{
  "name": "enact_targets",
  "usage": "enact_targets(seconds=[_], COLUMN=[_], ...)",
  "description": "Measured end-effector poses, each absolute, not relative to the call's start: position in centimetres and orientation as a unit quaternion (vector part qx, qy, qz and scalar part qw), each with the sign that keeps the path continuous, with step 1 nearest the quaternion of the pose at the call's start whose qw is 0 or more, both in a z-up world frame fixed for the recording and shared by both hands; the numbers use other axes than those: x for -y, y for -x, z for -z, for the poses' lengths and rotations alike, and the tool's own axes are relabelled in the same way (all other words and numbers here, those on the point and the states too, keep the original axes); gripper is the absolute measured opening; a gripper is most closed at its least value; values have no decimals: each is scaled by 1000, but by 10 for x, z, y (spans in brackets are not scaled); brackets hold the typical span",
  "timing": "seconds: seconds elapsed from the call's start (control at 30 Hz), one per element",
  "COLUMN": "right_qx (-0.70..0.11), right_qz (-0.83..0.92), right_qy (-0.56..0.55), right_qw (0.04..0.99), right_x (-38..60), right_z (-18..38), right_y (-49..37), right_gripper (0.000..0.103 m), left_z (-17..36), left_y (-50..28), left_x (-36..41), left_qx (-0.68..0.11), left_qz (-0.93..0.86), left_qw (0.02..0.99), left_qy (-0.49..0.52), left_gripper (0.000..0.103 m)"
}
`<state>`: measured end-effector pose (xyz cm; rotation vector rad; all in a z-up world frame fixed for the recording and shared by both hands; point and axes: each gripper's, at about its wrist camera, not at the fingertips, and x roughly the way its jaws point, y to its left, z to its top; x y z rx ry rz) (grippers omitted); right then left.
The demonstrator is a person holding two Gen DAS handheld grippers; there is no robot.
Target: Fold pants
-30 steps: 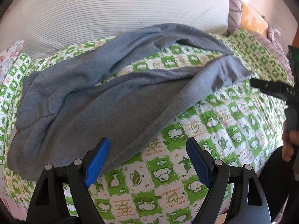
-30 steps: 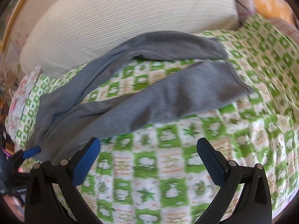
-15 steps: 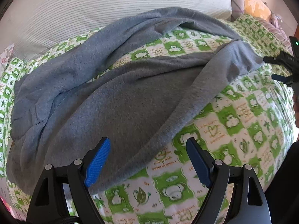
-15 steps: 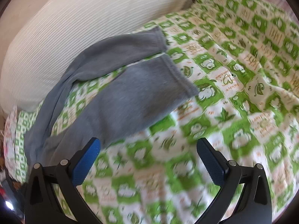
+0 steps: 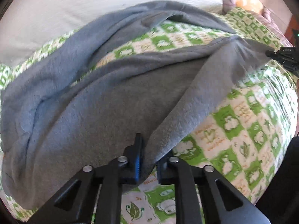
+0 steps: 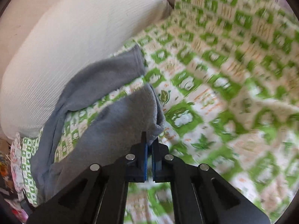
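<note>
**Count on the bed**

One pair of grey pants [image 5: 97,100], its two legs spread apart. Two claws: left claw [image 5: 147,160], right claw [image 6: 149,149]. One green-checked sheet [image 5: 243,134]. One white striped pillow [image 6: 78,43].

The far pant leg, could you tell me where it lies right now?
In the left wrist view, the far pant leg lies along the white pillow, beyond the near leg.

Green-checked bedsheet [image 5: 243,127], white ribbed pillow [image 6: 65,52].
</note>
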<state>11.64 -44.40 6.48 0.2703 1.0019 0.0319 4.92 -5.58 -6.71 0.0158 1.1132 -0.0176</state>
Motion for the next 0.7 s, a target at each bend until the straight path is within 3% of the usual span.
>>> enact_targets(seconds=[0.2, 0.37, 0.43, 0.47, 0.6, 0.7], right_qx=[-468, -514, -533, -537, -526, -505], right_qz=[7, 35, 47, 57, 85, 81], right_qy=[-123, -105, -112, -114, -121, -115], right_qw=[875, 851, 837, 834, 838, 851], right_x=[479, 506, 511, 513, 517, 511], right_z=[-103, -88, -77, -75, -81, -94], right_y=[-73, -64, -62, -61, -48, -41], right_gripper=[4, 4, 5, 11, 28, 28], left_z=[43, 65, 70, 69, 55, 43], left_y=[-32, -27, -23, -21, -14, -9], left_x=[77, 95, 95, 94, 85, 81], left_qx=[-512, -534, -539, -539, -535, -527], left_qz=[54, 71, 71, 73, 82, 81], left_qw=[857, 842, 838, 838, 840, 846], left_qy=[-23, -46, -43, -40, -20, -24], left_gripper=[8, 9, 13, 15, 44, 46])
